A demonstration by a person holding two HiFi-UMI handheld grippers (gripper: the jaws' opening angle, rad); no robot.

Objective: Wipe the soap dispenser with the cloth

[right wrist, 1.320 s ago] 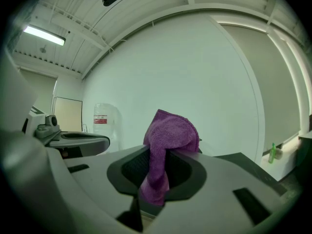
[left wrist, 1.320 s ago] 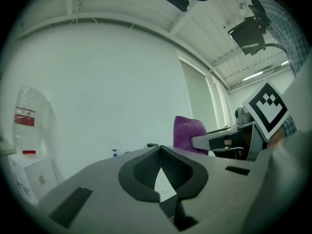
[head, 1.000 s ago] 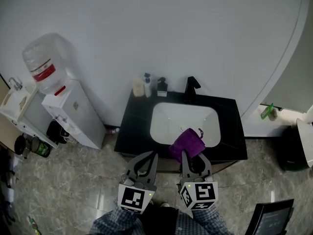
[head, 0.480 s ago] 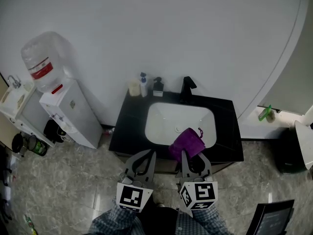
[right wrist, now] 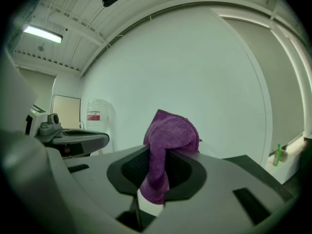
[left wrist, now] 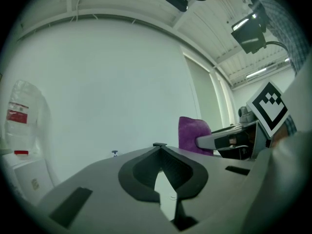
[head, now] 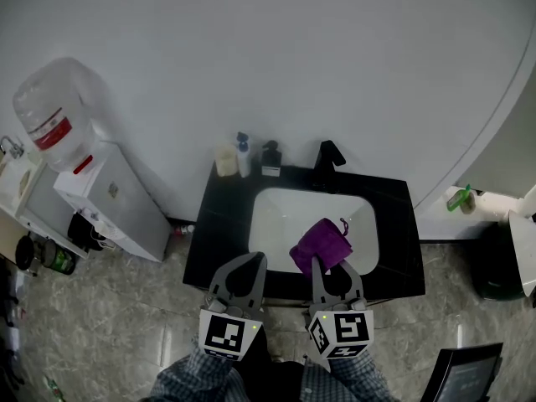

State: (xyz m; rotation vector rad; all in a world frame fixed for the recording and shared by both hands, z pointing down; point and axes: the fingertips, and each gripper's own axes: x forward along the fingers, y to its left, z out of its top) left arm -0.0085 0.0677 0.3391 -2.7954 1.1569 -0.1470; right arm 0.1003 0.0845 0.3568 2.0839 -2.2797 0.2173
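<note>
Bare bench flanks the white sink on both sides. The soap dispenser stands at the back edge, left of the tap, well apart from both grippers. The right gripper clamps the purple cloth over the sink's front right. The left gripper hangs at the front edge, jaws together and empty. Only the right gripper view shows the cloth's tail hanging through the jaws. Both grippers reach farther over the bench than 0.5 s ago.

Your grey left gripper has its jaws together, empty; your grey right gripper beside it clamps a purple terry cloth.
</note>
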